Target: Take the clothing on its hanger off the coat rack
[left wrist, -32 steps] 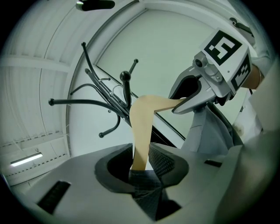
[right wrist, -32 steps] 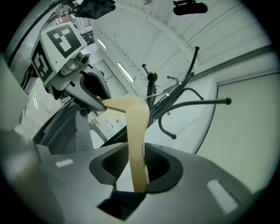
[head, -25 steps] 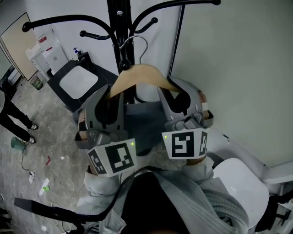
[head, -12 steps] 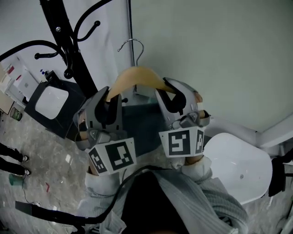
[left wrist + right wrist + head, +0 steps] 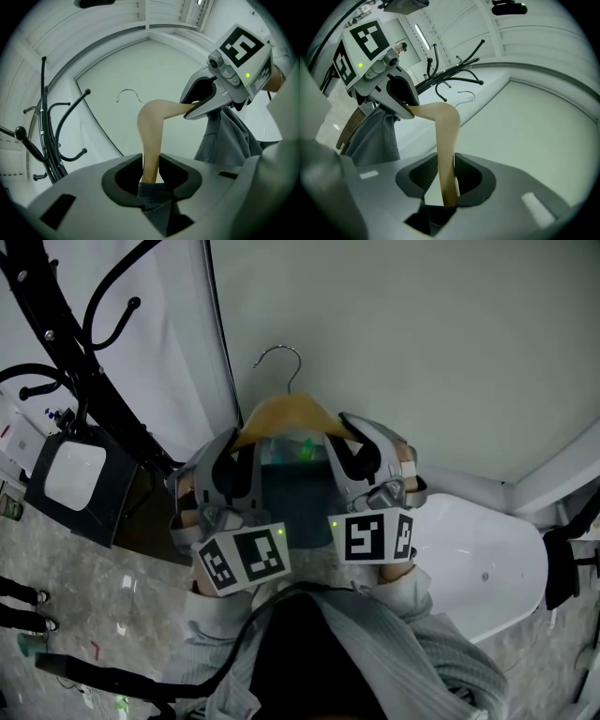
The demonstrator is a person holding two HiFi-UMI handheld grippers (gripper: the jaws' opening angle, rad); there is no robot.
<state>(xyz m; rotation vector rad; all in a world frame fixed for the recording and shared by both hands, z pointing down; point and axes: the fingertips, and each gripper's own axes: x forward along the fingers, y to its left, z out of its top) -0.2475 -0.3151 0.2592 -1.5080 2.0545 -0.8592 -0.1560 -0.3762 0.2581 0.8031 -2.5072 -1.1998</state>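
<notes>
A wooden hanger (image 5: 286, 414) with a metal hook (image 5: 281, 360) carries a dark grey garment (image 5: 295, 498). It hangs free in front of a pale wall, clear of the black coat rack (image 5: 66, 352) at the left. My left gripper (image 5: 234, 460) is shut on the hanger's left arm (image 5: 151, 140), with grey cloth in the jaws. My right gripper (image 5: 352, 448) is shut on the right arm (image 5: 446, 154). In the left gripper view the rack (image 5: 47, 136) stands at the left and the hook (image 5: 129, 95) points away from it. The hook (image 5: 465, 96) is bare in the right gripper view.
A black stand with a white top (image 5: 70, 474) sits on the floor at the left under the rack. A white chair seat (image 5: 492, 568) is at the right. A person's grey sleeves (image 5: 375, 634) fill the bottom. The marbled floor (image 5: 103, 615) has small litter.
The hanger with its garment has come off the rack's hook and moved right, away from the rack. Both grippers kept their hold and travelled with it; the view turned toward the wall.
</notes>
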